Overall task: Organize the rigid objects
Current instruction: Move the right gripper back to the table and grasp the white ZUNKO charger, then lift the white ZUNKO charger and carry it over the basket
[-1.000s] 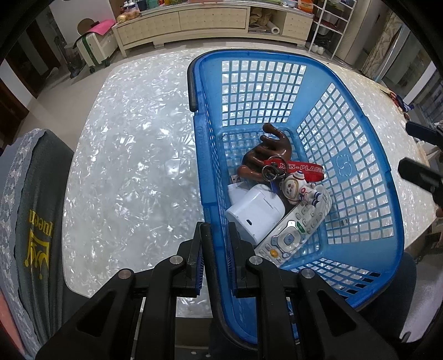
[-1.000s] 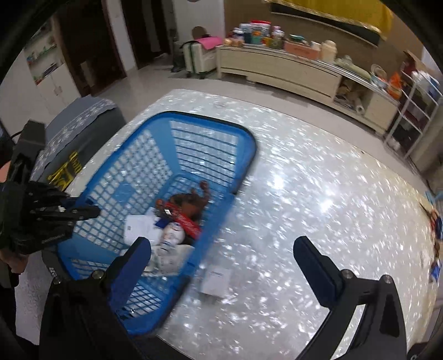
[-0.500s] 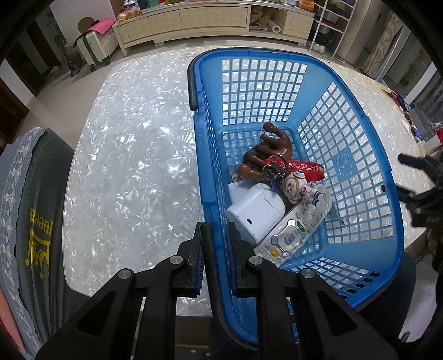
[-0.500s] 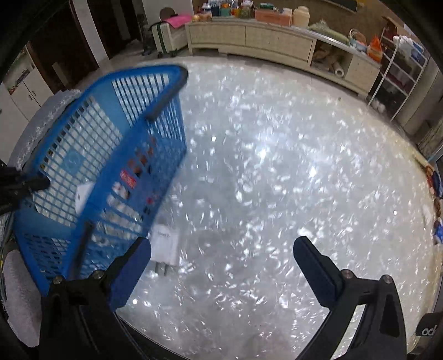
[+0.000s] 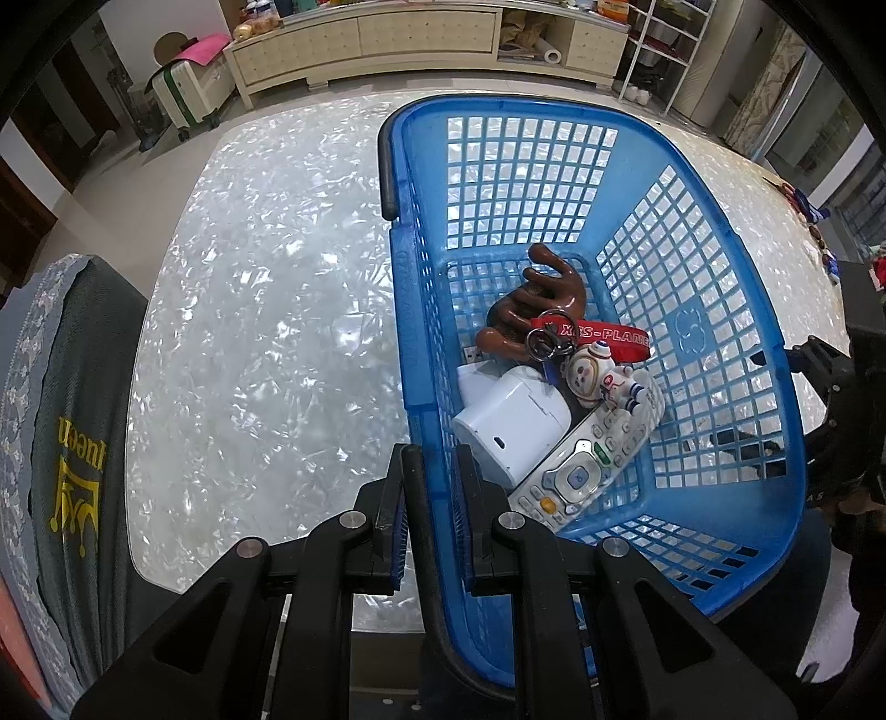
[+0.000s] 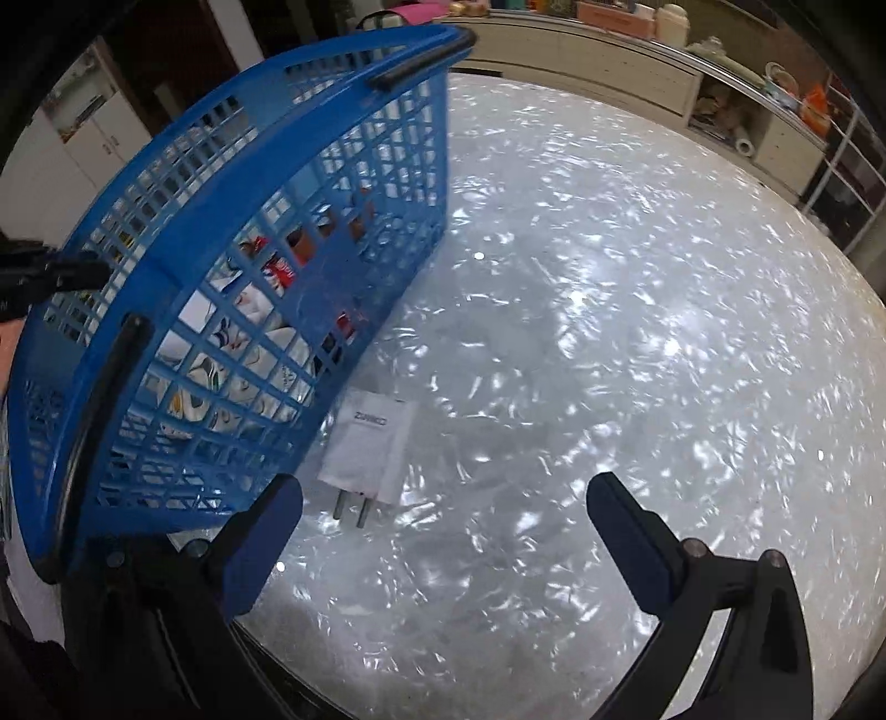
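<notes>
On the pearl-patterned table [image 6: 637,332], left gripper [image 5: 431,471] clamps the blue basket [image 5: 720,310] rim; right gripper [image 6: 443,531] hovers wide open near a white charger [image 6: 368,443].

a pale, pearly surface [image 5: 249,310] with glinting flakes is seen in both views, with light reflected off it in bright patches. beyond its far edge, a light floor [image 5: 133,166] is shown, and a long cream sideboard [image 5: 387,39] is set against the far wall. a white wire shelf rack [image 5: 670,50] is placed at its right end. a small white suitcase [image 5: 191,91] with a pink item on top is stood at the far left. a grey chair back [image 5: 72,421] with yellow lettering is seen at the near left.
</notes>
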A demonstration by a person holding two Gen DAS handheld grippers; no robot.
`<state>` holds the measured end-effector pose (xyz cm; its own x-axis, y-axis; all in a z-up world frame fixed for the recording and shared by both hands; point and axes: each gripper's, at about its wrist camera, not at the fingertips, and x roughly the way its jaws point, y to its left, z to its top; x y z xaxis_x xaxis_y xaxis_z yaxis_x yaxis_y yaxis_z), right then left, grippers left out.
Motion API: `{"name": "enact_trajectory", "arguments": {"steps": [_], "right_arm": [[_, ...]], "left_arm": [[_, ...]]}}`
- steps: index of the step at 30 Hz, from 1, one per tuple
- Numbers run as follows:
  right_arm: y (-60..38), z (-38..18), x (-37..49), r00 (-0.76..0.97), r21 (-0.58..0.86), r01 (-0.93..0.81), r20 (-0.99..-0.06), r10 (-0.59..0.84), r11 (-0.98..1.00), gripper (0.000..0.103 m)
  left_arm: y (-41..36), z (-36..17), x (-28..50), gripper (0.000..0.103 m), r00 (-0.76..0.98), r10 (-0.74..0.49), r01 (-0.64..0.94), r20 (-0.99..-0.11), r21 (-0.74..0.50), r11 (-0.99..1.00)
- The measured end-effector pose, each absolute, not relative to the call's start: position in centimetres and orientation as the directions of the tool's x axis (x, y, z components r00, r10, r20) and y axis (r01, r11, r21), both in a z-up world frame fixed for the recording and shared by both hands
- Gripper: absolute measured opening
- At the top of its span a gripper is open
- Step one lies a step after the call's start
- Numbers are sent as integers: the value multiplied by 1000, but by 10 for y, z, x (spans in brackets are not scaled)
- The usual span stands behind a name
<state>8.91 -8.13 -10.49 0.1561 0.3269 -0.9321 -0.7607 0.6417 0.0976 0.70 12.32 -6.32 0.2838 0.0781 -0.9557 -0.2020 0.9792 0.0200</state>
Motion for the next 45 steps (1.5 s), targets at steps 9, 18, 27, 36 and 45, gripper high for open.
{"name": "enact_trajectory", "arguments": {"steps": [9,18,27,36,45], "right_arm": [[-57,-131,74,121,95,-833,-930,347,546,96],[-39,-152,65,158,37,-853,-933,324,521,79],[-33,-148,60,183,38,-851,-914,363,524,43],[-54,-137,67,198,82,-796,-901,386,600,42],[-84,-127,82,228,77,-756,-900,372,651,42]], "left_arm": [[123,-63,10,16,273,89,-196,-958,36,980],[122,-63,10,16,267,100,-193,-958,49,980],[123,-63,11,16,264,103,-194,-959,51,980],[123,-63,10,16,267,100,-198,-959,47,979],[123,-61,9,16,273,98,-204,-957,42,978]]}}
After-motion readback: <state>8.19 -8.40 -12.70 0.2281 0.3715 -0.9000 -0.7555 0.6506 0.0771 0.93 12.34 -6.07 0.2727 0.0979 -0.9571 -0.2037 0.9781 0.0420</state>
